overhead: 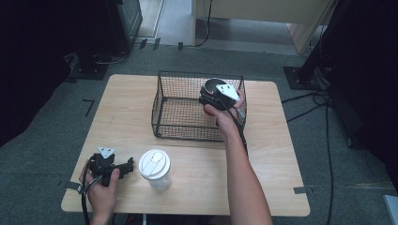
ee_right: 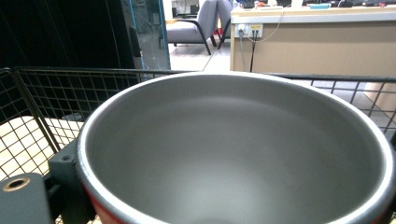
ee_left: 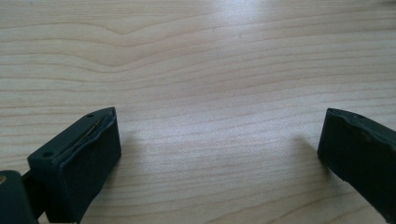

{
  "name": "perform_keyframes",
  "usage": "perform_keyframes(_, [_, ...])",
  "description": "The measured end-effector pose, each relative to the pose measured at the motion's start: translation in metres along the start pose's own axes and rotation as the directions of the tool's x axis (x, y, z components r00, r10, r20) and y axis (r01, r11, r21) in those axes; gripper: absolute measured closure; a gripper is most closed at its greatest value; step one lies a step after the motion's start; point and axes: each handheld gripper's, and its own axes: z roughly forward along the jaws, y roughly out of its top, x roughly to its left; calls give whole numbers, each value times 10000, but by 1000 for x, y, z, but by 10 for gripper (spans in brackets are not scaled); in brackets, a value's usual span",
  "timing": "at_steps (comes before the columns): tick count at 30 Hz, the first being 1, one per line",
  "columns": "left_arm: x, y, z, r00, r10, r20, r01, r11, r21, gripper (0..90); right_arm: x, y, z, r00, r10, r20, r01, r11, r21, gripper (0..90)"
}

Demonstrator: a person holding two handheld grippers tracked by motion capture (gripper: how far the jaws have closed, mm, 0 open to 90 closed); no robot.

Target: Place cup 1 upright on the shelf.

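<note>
Light wood table (overhead: 263,154) under everything, grey carpet all round it. Your right gripper (overhead: 212,98) has its jaws clamped on a bowl (ee_right: 233,154), grey inside with a red outside showing low at the rim, and it's up over the right rear corner of the black wire basket (overhead: 178,112). In the right gripper view the bowl's rim sits just inside the basket's far wire wall, so you're tight on that side, while the rest of the basket floor to the left lies open. The basket stands at the back middle of the table, with bare wood on both sides of it and a strip behind.

Closer to you, a clear cup with a white lid (overhead: 155,168) stands near the front edge, well apart from the basket. Your left gripper (overhead: 123,168) rests just left of that cup, close to the front left corner, jaws spread wide over bare wood with nothing between them.

Any writing on the bowl, cup or basket is too small to read.
</note>
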Motion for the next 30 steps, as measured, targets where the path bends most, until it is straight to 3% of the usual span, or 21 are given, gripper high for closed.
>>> perform_keyframes(4, [0, 0, 0, 10000, -2, -1, 2, 10000, -1, 0, 1, -5, 4, 9996, -247, 165, 244, 9995, 194, 70])
perform_keyframes(17, [0, 0, 0, 10000, 1, -2, -1, 10000, -2, 0, 3, -12, 6, 9989, -401, -249, 422, 9953, 876, 64])
perform_keyframes(22, [0, 0, 0, 10000, -2, -1, 2, 10000, -3, 0, 3, -13, 8, 9977, -676, -55, 678, 9929, 982, 57])
perform_keyframes(25, [0, 0, 0, 10000, 4, 0, -4, 10000, 0, 0, 2, -10, 9, 9977, -620, 282, 594, 9946, 855, 63])
perform_keyframes(30, [0, 0, 0, 10000, 1, 0, -1, 10000, -1, 0, 3, -10, 9, 9973, -643, 346, 610, 9943, 873, 63])
